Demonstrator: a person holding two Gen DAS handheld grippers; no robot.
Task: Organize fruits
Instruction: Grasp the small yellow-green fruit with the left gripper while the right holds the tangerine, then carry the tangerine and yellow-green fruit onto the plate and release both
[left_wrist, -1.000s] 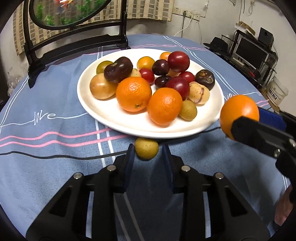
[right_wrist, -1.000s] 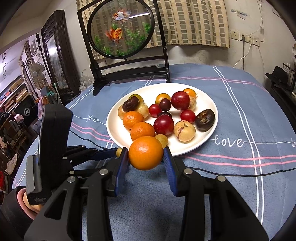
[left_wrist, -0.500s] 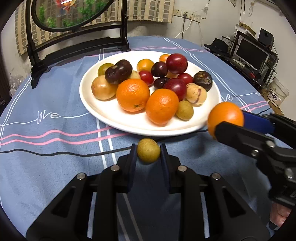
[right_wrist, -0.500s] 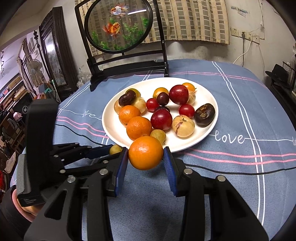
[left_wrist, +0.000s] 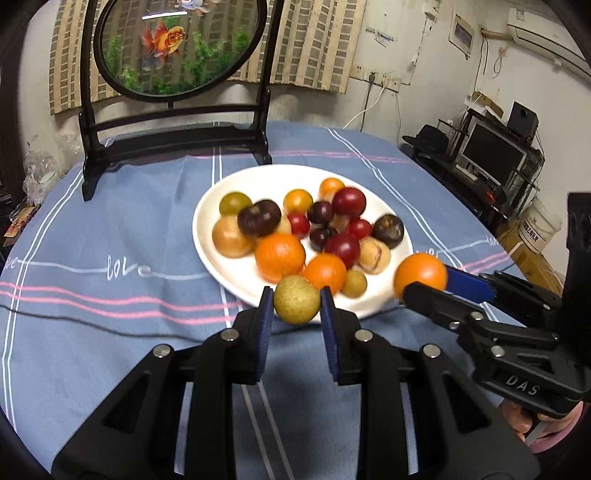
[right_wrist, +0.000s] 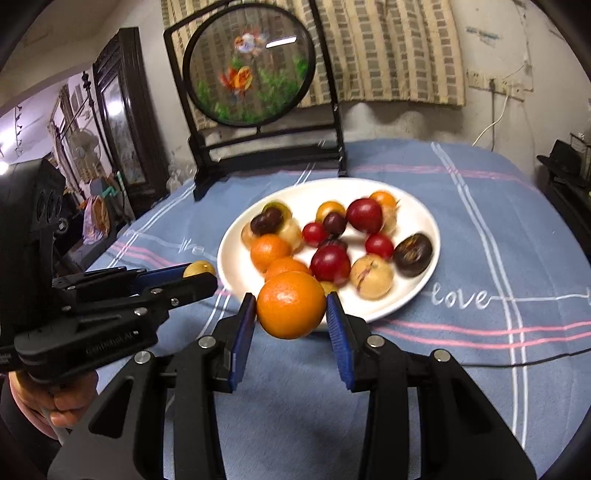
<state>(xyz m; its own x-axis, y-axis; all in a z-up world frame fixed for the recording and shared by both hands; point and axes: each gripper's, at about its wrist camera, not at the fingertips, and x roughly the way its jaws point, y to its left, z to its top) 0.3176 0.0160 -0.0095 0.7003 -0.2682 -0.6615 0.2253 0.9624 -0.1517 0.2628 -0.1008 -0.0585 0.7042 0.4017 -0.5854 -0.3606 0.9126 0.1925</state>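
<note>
Both grippers are loaded here! The left gripper (left_wrist: 296, 306) is clamped tight on a small yellow-green fruit (left_wrist: 296, 300), blue pads pressing it from either side, and the fruit sits right between the fingertips, clear of the blue cloth on the counter (left_wrist: 110, 302). From the left wrist view it hangs in front of the near rim of the white plate (left_wrist: 214, 266), overlapping the two oranges lying there.

Over on the other side, the right gripper (right_wrist: 291, 308) grips an orange (right_wrist: 291, 305), squeezed squarely between its blue pads and held up off the cloth, just before the plate's near edge. In the left wrist view that same orange (left_wrist: 420, 275) shows off the plate's right rim, pinched at the tip of the right gripper (left_wrist: 424, 284).

The right wrist view catches the left gripper (right_wrist: 192, 275) coming in from the left, with the small fruit (right_wrist: 198, 268) peeking out at its tip, just beside the plate's (right_wrist: 424, 236) left rim.

The plate itself sits toward the middle of the counter, piled with red, dark purple, orange and tan fruits. Behind it, at the counter's far edge, stands a round goldfish screen (left_wrist: 177, 44) in a black frame.
</note>
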